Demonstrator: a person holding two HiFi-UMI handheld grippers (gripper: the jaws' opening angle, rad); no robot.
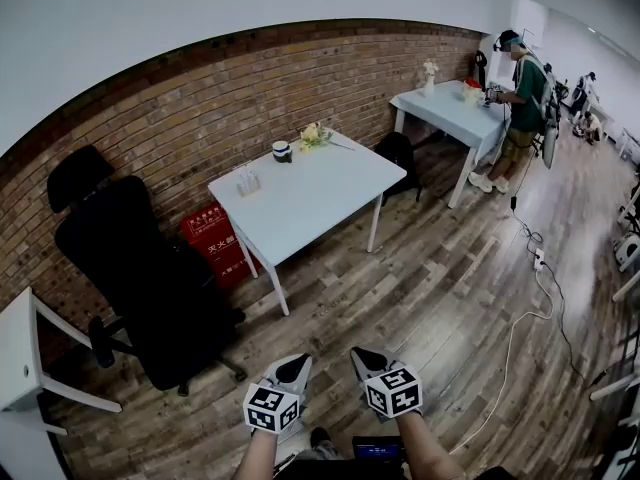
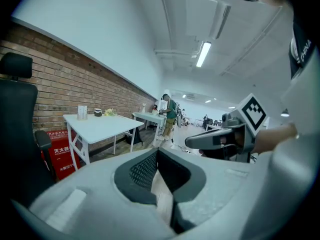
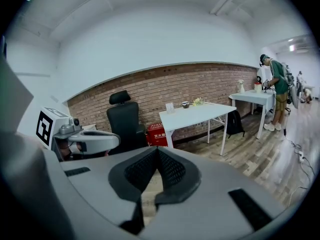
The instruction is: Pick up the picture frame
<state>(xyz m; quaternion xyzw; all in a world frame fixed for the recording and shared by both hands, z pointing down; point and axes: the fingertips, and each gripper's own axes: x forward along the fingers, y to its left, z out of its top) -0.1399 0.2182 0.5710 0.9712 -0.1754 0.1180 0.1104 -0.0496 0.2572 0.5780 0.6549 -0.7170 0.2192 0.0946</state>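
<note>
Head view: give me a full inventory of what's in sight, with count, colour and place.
near table: one, white, centre, by the brick wall
clear stand: one, transparent, back left of near table; maybe the picture frame
cup: one, dark, near table's back edge
flowers: one bunch, yellow, beside the cup
far table: one, white, upper right; items on it too small to tell
person: one, green top, standing at far table
office chair: one, black, left
box: one, red, against the wall at near table's left end
bag: one, black, floor between tables
power strip: one, white, floor right, cable trailing
left tongs: grey, bottom centre, shut, empty
right tongs: grey, alongside, shut, empty
</note>
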